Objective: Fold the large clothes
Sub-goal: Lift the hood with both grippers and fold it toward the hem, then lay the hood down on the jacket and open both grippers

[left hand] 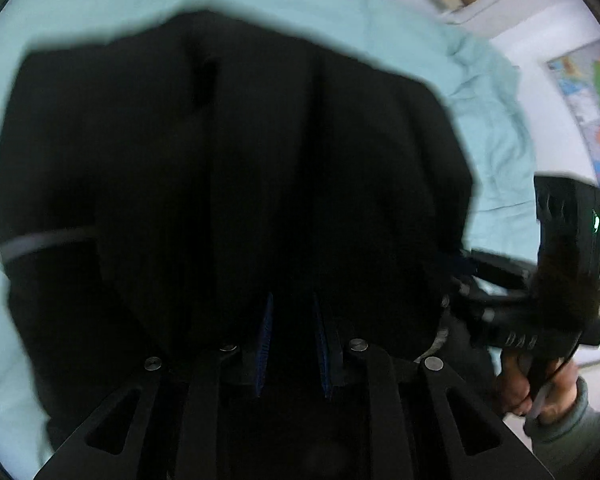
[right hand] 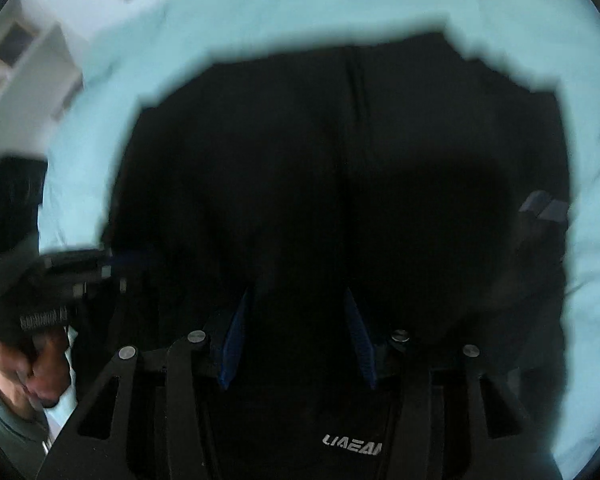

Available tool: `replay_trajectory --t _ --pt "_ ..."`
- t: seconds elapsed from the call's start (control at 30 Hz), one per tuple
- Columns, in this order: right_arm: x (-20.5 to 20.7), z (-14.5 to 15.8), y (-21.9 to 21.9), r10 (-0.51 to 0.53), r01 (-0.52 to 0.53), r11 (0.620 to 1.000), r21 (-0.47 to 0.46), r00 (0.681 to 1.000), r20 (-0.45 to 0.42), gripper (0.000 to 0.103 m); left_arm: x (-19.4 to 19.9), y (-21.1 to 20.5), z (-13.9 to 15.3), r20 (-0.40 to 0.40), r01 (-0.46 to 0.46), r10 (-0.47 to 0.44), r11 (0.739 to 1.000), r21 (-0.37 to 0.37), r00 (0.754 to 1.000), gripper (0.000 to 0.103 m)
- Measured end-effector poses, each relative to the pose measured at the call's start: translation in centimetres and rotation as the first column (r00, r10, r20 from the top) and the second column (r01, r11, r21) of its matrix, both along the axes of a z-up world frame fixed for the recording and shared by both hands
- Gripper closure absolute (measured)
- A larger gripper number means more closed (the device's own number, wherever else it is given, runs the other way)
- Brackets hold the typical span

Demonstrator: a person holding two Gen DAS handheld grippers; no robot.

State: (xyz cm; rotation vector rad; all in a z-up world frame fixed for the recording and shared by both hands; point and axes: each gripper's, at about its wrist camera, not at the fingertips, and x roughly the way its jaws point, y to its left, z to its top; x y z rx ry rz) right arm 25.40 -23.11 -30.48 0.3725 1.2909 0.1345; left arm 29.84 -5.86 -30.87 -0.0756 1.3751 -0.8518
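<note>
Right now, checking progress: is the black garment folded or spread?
Cannot tell. The black garment hangs bunched over the light blue sheet; blur hides any fold.

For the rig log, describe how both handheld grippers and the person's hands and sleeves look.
Both grippers are black with cut-out linkage arms, round silver pivot bolts and ribbed blue finger pads: left gripper, right gripper. The right gripper's body shows a small green light, pale lettering too blurred to read, and a thin black cable. Bare right hand and left hand; both sleeves are grey-green.

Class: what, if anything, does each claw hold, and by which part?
Cannot be told: the black garment covers both the left claw and right claw; any pinch is hidden.
</note>
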Motion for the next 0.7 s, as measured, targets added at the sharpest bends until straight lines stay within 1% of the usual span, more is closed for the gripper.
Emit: replay_trajectory --t 0.03,0.07,0.13,0.17,0.23,0.27,0.3,0.37,0.43,0.47,0.5,0.53,0.57,0.63,0.67,0.7 --pt "-0.5 -1.8 -0.1 -0.02 0.02 1.0 -0.002 1.0 0.005 0.056 -0.1 0.0 -0.6 -0.004 -0.008 0.008 1.0 -0.005 1.0 0.083" --pt "-0.7 -2.6 -0.4 -0.038 0.038 0.999 0.006 0.999 0.01 0.056 -0.2 0.0 -0.9 -0.001 -0.018 0.018 1.0 -0.002 1.0 0.083" --pt "-0.9 -2.6 -0.8 -0.075 0.074 0.997 0.033 0.997 0.015 0.057 -0.6 -0.1 -0.4 0.023 -0.018 0.018 1.0 0.002 1.0 0.083" --pt "-0.8 -2.4 -0.8 -0.077 0.077 0.997 0.032 0.997 0.016 0.056 -0.9 0.0 0.1 0.04 -0.014 0.014 1.0 0.002 0.999 0.083" --pt "-1.1 -1.3 -0.6 -0.061 0.06 0.998 0.016 0.998 0.027 0.056 -1.7 0.4 1.4 0.069 -0.006 0.006 1.0 -0.003 0.998 0.083" --pt "-1.6 -0.6 -0.4 -0.053 0.052 0.999 0.012 0.998 0.031 0.054 -2.2 0.7 2.3 0.079 -0.002 0.003 1.0 -0.017 0.997 0.085" --pt "-2.1 0.5 -0.3 -0.045 0.045 0.999 0.016 0.998 0.044 0.053 -2.9 1.3 3.2 0.09 0.003 0.001 0.999 -0.045 0.996 0.085" --pt "-3.6 3.5 0.3 -0.026 0.023 0.999 0.026 0.994 0.109 0.052 -4.1 2.2 4.9 0.108 0.013 -0.001 0.994 -0.113 0.994 0.084" --pt "-4.5 4.9 1.1 -0.007 0.006 1.0 0.005 0.988 0.154 0.052 -4.9 2.5 5.3 0.096 0.016 -0.002 0.989 -0.146 0.995 0.082" --pt "-4.7 5.0 1.5 0.003 0.0 1.0 -0.017 0.987 0.159 0.052 -5.1 2.4 5.0 0.089 0.02 -0.007 0.99 -0.142 0.996 0.081" --pt "-4.7 4.7 1.7 0.008 -0.004 1.0 -0.029 0.989 0.151 0.052 -5.1 1.9 4.0 0.087 0.022 -0.013 0.995 -0.099 0.996 0.081" --pt "-4.5 3.7 1.9 0.013 -0.008 0.999 -0.037 0.992 0.126 0.052 -5.0 1.3 2.4 0.079 0.013 -0.011 1.0 -0.026 0.997 0.081" --pt "-4.3 2.6 2.2 0.015 -0.011 0.999 -0.044 0.995 0.094 0.052 -4.5 1.1 0.8 0.059 0.007 -0.008 1.0 0.018 0.998 0.081" --pt "-3.7 -0.4 2.7 0.019 -0.018 0.998 -0.061 1.0 0.017 0.052 -4.0 1.1 -1.6 0.011 -0.006 0.005 0.999 0.039 1.0 0.082" --pt "-3.6 -1.2 2.8 0.017 -0.017 0.998 -0.057 1.0 0.005 0.052 -3.9 1.1 -2.1 -0.003 -0.013 0.013 0.999 0.04 1.0 0.083" --pt "-3.6 -1.2 2.8 0.013 -0.012 0.998 -0.055 1.0 0.004 0.052 -3.9 1.5 -2.1 -0.013 -0.026 0.027 0.999 0.031 1.0 0.084"
